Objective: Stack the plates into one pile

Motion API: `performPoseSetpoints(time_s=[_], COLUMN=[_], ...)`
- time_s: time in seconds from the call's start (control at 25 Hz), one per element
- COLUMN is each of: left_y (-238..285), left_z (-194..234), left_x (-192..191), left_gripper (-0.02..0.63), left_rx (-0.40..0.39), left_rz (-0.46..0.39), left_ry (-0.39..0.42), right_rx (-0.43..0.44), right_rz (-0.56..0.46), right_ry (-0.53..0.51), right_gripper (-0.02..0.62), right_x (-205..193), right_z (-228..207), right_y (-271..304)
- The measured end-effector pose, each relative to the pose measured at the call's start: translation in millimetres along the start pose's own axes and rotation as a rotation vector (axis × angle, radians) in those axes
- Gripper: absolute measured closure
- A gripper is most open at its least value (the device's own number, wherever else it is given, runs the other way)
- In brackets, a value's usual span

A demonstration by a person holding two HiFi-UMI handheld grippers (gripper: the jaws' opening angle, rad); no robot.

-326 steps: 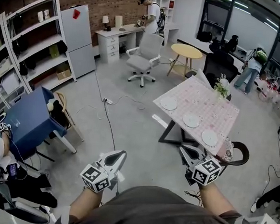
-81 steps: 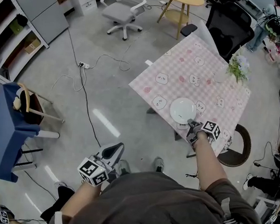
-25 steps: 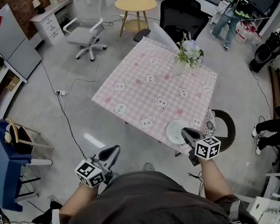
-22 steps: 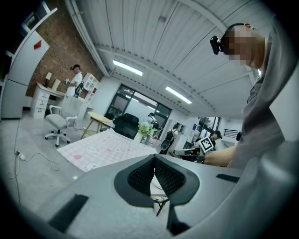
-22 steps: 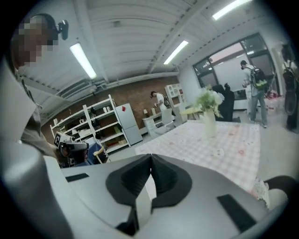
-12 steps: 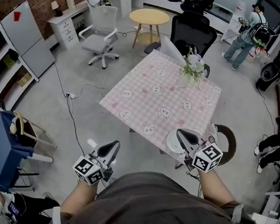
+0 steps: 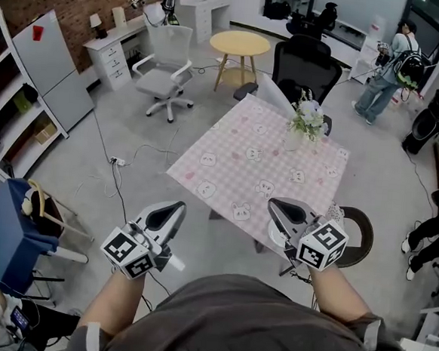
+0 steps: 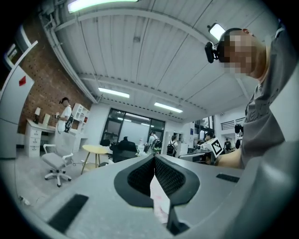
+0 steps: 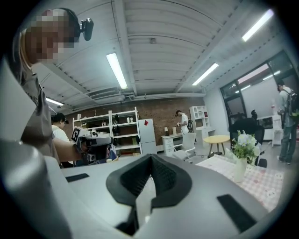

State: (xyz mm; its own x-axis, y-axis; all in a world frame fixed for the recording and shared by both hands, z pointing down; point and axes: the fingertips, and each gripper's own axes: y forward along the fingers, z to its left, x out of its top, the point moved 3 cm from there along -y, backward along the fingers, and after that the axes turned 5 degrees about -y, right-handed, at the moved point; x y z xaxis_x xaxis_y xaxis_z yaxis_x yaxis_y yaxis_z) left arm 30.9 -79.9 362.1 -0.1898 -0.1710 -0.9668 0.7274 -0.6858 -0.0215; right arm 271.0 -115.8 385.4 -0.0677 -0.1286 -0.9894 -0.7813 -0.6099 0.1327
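Note:
A table with a pink checked cloth (image 7: 262,163) stands ahead of me. Near its front edge lies a white plate pile (image 7: 274,232), mostly hidden behind my right gripper (image 7: 272,204). That gripper hangs above the pile, shut and holding nothing; in the right gripper view its jaws (image 9: 150,159) meet at the tips and point level across the room. My left gripper (image 7: 177,205) is raised off to the left of the table, over the floor, also shut and empty. In the left gripper view the left gripper (image 8: 154,159) points towards the far windows.
A vase of flowers (image 7: 309,119) stands at the table's far side. Beyond it are a black office chair (image 7: 304,62), a round yellow table (image 7: 240,43) and a white swivel chair (image 7: 163,79). A dark round stool (image 7: 358,227) is by the table's right corner. A blue table (image 7: 3,230) is at the left.
Both grippers have risen. The right one has come off the plate pile and its jaws have closed with nothing in them. The view has pulled back from the table.

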Motion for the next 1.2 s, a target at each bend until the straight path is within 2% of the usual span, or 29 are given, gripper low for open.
performPoseSetpoints(time_s=[0.12, 0.24, 0.4, 0.6, 0.76, 0.92, 1.2], left_y=[-4, -6, 0, 5, 0, -2, -1], left_z=[1, -2, -9, -18, -13, -8, -5], left_x=[21, 28, 37, 26, 25, 33, 25], left_gripper=[0.601, 0.601, 0.601, 0.601, 0.601, 0.601, 0.601], left_rx=[-0.024, -0.050, -0.088, -0.087, -0.061, -0.057, -0.027], left_rz=[-0.013, -0.019, -0.006, 0.015, 0.012, -0.028, -0.006], left_ry=[0.026, 0.035, 0.086, 0.148, 0.136, 0.098, 0.102], right_rx=[-0.003, -0.002, -0.003, 0.000, 0.006, 0.007, 0.011], right_rz=[-0.009, -0.023, -0.031, -0.022, -0.009, -0.004, 0.000], right_ry=[-0.010, -0.003, -0.015, -0.018, -0.032, -0.031, -0.033], right_gripper=[0.603, 0.603, 0.603, 0.604, 0.604, 0.604, 0.604], right_x=[17, 29, 45, 47, 48, 50, 44], right_z=[7, 12, 16, 17, 21, 22, 19], right_y=[13, 24, 37, 48, 54, 59, 58])
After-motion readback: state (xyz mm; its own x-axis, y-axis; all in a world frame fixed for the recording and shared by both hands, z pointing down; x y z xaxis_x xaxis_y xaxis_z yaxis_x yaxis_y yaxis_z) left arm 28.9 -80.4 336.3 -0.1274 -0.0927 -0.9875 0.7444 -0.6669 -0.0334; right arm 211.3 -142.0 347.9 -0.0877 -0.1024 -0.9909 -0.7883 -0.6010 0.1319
